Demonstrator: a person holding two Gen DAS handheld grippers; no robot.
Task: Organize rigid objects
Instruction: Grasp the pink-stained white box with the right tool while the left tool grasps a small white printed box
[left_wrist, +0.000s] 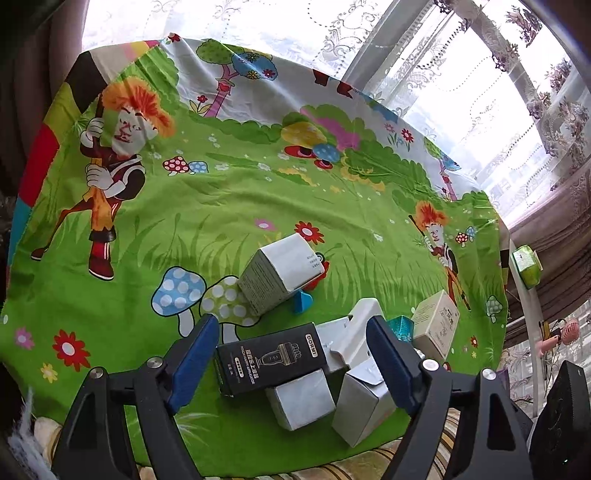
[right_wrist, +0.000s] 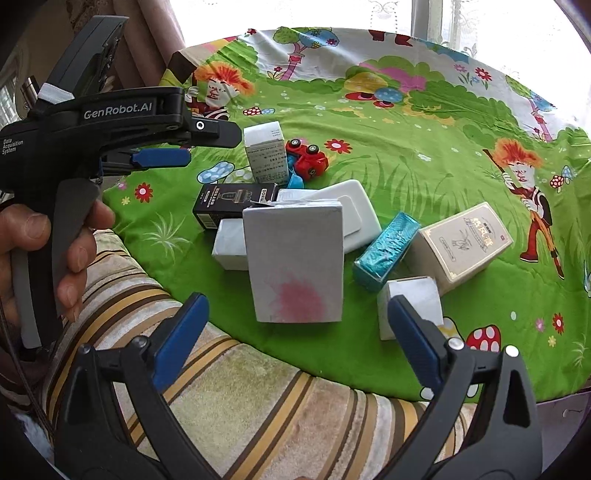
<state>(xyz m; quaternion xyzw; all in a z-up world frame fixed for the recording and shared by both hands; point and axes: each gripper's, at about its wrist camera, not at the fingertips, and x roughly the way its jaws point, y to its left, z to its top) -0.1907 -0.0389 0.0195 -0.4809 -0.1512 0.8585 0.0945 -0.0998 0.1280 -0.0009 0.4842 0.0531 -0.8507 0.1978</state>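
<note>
A pile of small boxes lies on the cartoon cloth near its front edge. In the left wrist view my left gripper (left_wrist: 291, 325) is open above a black box (left_wrist: 269, 360), with white boxes (left_wrist: 301, 402) beside it and a grey-white box (left_wrist: 282, 275) tilted beyond. In the right wrist view my right gripper (right_wrist: 295, 306) is open and empty before a large white box with a pink stain (right_wrist: 295, 258). A teal box (right_wrist: 386, 249), a cream box (right_wrist: 461, 243), a small white box (right_wrist: 412, 299), a flat white box (right_wrist: 354, 210) and a red toy car (right_wrist: 308, 157) lie around. The left gripper (right_wrist: 162, 157) hovers at left.
The green cartoon cloth (left_wrist: 221, 206) covers the table; its far part carries only prints. A striped cushion (right_wrist: 258, 406) lies under the front edge. Lace curtains and a window (left_wrist: 461, 74) stand behind. A green box (left_wrist: 526, 260) sits on a ledge at right.
</note>
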